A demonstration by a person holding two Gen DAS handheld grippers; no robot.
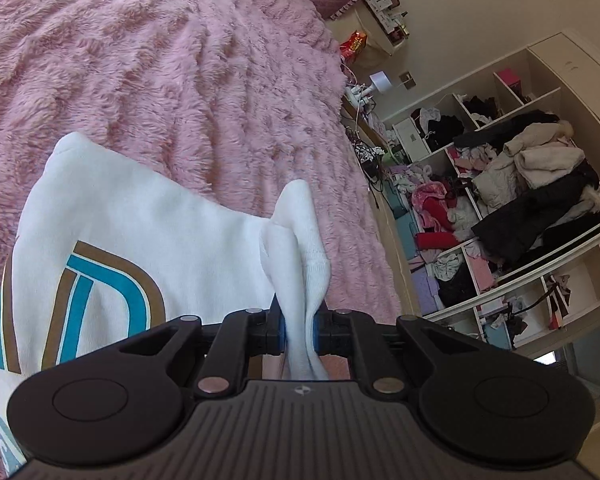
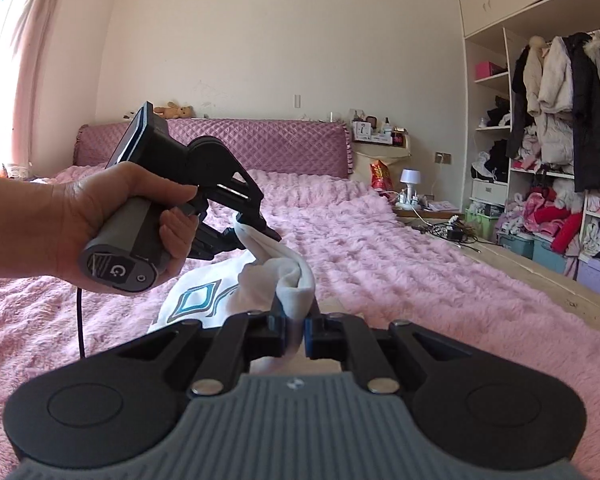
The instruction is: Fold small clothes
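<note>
Both grippers pinch the white garment [image 1: 148,232] above the pink bed [image 1: 180,60]: the left gripper [image 1: 300,330] jaws clamp a bunched edge, the right gripper [image 2: 298,334] jaws clamp another fold.

Bare-skinned left hand [image 2: 112,216] | matte black left gripper [image 2: 256,228], grey handle, black cable | black right gripper [image 2: 302,334], blue pads, ribbed grey body, silver pivot screws

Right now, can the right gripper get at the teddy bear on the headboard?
Probably not: the right gripper is shut on the white garment, and the teddy bear sits far across the pink bed, with the left gripper partly between.
</note>
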